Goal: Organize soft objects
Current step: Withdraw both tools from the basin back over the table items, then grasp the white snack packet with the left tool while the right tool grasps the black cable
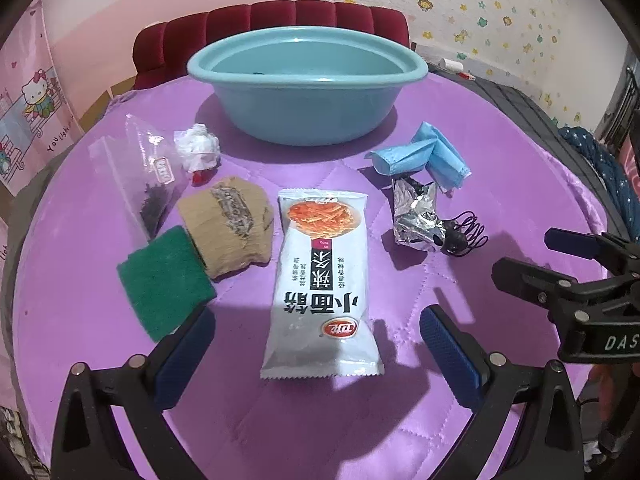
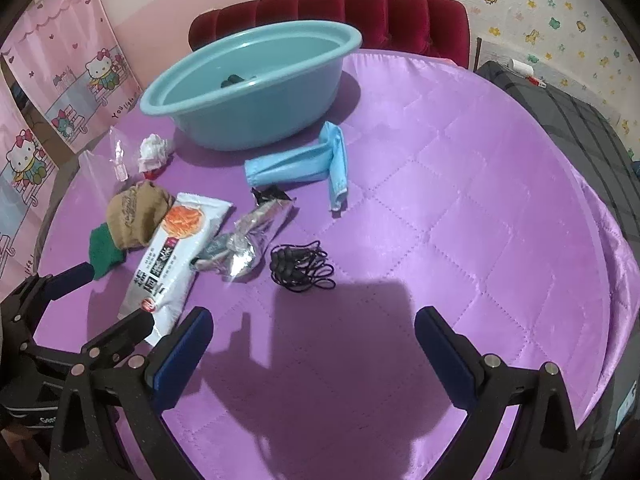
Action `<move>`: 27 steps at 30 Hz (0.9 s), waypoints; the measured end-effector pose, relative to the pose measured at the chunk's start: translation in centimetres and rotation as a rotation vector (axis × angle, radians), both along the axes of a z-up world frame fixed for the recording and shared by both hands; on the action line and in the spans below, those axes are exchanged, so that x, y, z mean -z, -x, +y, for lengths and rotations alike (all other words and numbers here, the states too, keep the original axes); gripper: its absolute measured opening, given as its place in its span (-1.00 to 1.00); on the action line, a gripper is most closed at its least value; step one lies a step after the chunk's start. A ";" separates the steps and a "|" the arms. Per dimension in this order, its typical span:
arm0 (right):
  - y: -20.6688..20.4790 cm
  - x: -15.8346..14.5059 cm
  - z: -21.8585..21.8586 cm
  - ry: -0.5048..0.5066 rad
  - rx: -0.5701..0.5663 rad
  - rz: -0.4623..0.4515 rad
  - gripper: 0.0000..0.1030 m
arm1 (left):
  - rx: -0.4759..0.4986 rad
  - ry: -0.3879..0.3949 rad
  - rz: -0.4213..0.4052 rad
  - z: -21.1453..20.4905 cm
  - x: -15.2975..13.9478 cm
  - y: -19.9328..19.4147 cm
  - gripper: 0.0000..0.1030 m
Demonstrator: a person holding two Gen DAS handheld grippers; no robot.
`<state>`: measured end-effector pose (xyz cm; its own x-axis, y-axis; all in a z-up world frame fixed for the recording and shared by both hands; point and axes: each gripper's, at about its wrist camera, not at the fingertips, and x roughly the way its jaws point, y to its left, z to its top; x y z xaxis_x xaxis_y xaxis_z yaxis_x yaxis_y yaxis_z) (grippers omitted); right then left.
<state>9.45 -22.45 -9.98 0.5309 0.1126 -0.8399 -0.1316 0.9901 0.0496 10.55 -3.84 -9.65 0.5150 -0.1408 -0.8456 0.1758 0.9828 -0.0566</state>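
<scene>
A teal basin [image 1: 304,92] stands at the back of the purple quilted table [image 1: 320,420]; in the right wrist view [image 2: 248,92] a dark item lies inside it. In front lie a white snack packet [image 1: 322,280], a brown cloth [image 1: 228,226], a green scouring pad [image 1: 164,280], a clear bag [image 1: 140,176], crumpled white paper [image 1: 198,146], blue face masks [image 1: 420,156], a foil wrapper [image 1: 416,216] and black hair ties [image 1: 464,236]. My left gripper [image 1: 316,348] is open, straddling the packet's near end. My right gripper [image 2: 314,344] is open and empty, just short of the hair ties [image 2: 302,266].
A red padded chair back [image 1: 272,28] stands behind the basin. A dark grey surface [image 2: 580,120] borders the table on the right. The right gripper shows at the right edge of the left wrist view [image 1: 568,276].
</scene>
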 end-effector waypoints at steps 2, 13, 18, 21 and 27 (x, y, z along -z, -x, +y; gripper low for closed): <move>-0.1 0.2 -0.2 -0.004 0.002 0.000 1.00 | 0.002 0.000 0.002 -0.3 0.4 -0.2 1.00; -1.2 1.1 -0.8 -0.011 -0.010 -0.003 1.00 | 0.030 -0.009 -0.014 -1.6 1.7 -1.5 0.61; -1.6 0.9 -0.8 -0.008 -0.018 -0.007 1.00 | 0.019 -0.026 0.009 -1.7 2.4 -2.3 -0.03; -1.8 0.9 -0.6 -0.007 -0.024 -0.007 0.99 | 0.040 -0.013 -0.004 -1.7 2.3 -2.3 -0.58; -2.1 1.1 -0.4 -0.013 -0.034 0.002 1.00 | 0.062 -0.001 -0.028 -1.6 1.1 -1.7 -0.88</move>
